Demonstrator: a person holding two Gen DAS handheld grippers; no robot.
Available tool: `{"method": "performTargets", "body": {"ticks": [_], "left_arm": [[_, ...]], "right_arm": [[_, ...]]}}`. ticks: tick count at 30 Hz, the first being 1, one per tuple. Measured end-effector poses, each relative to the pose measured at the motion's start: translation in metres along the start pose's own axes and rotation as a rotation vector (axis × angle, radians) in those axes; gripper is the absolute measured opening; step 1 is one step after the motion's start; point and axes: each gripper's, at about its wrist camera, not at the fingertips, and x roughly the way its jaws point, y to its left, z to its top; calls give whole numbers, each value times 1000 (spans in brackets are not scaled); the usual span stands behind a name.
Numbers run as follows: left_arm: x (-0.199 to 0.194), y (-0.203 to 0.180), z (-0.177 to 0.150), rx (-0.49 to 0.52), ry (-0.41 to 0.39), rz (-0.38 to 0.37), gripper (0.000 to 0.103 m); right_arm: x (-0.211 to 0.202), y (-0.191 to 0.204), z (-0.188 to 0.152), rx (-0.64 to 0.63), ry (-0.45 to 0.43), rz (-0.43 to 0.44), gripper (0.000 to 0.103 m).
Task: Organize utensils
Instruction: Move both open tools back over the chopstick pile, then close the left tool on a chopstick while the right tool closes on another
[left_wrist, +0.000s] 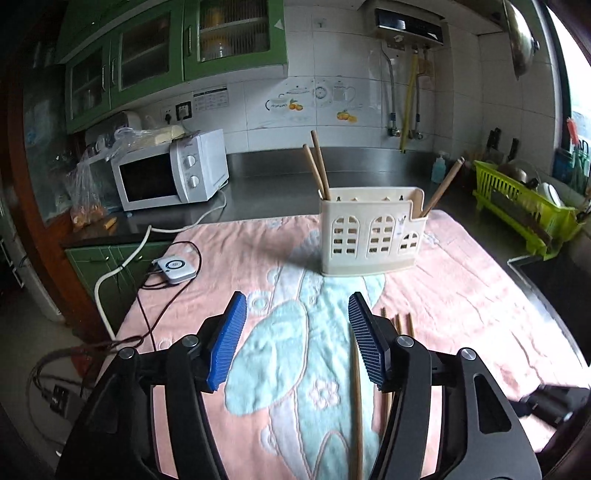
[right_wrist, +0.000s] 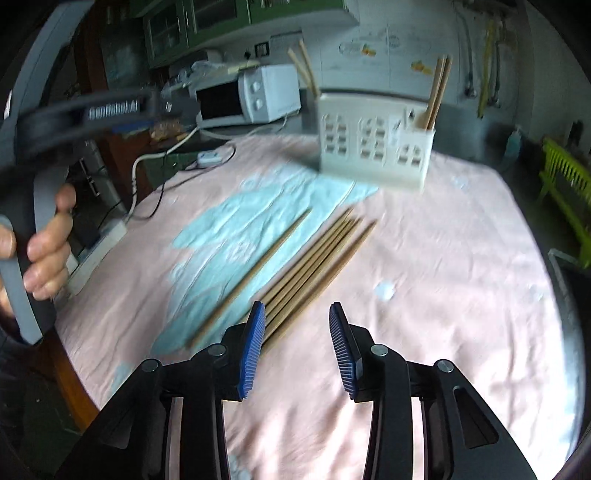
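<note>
The chopsticks (right_wrist: 314, 258) are lying on the pink and blue towel (right_wrist: 443, 258), a loose bundle of several sticks running from about seven o'clock up towards one o'clock in the right wrist view, with one single chopstick (right_wrist: 251, 280) lying apart at their ten o'clock side. The cream holder (left_wrist: 369, 236) is standing at twelve o'clock on the towel, with two sticks leaning in its left end and, as far as the blur allows, two more in its small right compartment.

The right gripper (right_wrist: 297, 347) is hovering with its jaws spread and nothing between them; the near ends of the bundle are passing under its left pad. The left gripper (left_wrist: 297, 343) is also standing spread and empty over the towel, the single stick lying just inside its right pad (a hand (right_wrist: 48, 240) is showing at nine o'clock in the right wrist view, gripping the left tool's handle).

These sticks are looking light, stiff and smooth, so they are likely to roll or slide on the soft cloth and to pivot if pinched near an end. Taking hold near the middle, across the grain, with one stick at a time, is probably giving the steadiest carry; the ribbed blue pads should be helping against slipping.
</note>
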Motion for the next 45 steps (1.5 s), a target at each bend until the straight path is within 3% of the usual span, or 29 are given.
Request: {"method": "performTargets", "body": {"ticks": [3,10,23,31,41,45], "left_arm": [[-3,-1,-11,10,8,14,62],[-3,4,-33,2,43,41,64],[13,9,-68,-20,136,24,65],[18,11,-84,-30,178,10,65],[16,6,-103,-8,211,-29,65],[15,1,-113,2,236,-64,61]], "right_arm": [[14,8,-20,-7,34,-22,36],[29,21,-40,0,82,17,36],[38,18,-43,0,108,-40,36],[38,19,-41,49,95,-22,36],[43,23,-39,81,97,-68,13],[39,23,-40,68,83,-125,13]]}}
